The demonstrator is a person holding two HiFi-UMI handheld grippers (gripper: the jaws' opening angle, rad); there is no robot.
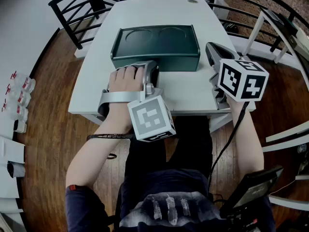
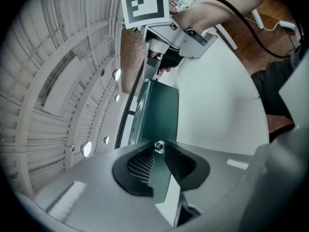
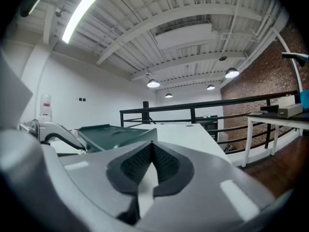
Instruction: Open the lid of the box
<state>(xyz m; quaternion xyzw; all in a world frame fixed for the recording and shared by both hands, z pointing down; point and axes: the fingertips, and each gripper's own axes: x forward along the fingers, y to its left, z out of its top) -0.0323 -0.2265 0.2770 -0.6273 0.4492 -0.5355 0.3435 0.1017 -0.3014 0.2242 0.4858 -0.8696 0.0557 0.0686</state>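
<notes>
Head view: the dark green rectangular box [image 1: 155, 62] stands on the white tabletop [image 1: 188, 95], its lid [image 1: 154, 37] down and the opening seemingly not begun. The left gripper [image 1: 154, 67] meets the box's front, jaws pinched on a small shiny fitting [image 2: 159, 146]. The right gripper [image 1: 211, 48] hovers beside the box, jaws closed on nothing.

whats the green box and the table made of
The box looks like dark green moulded plastic, semi-matte: rounded edges, two round recesses in its lid. The table looks like white laminate or painted board, smooth and matte; which is unclear.
</notes>
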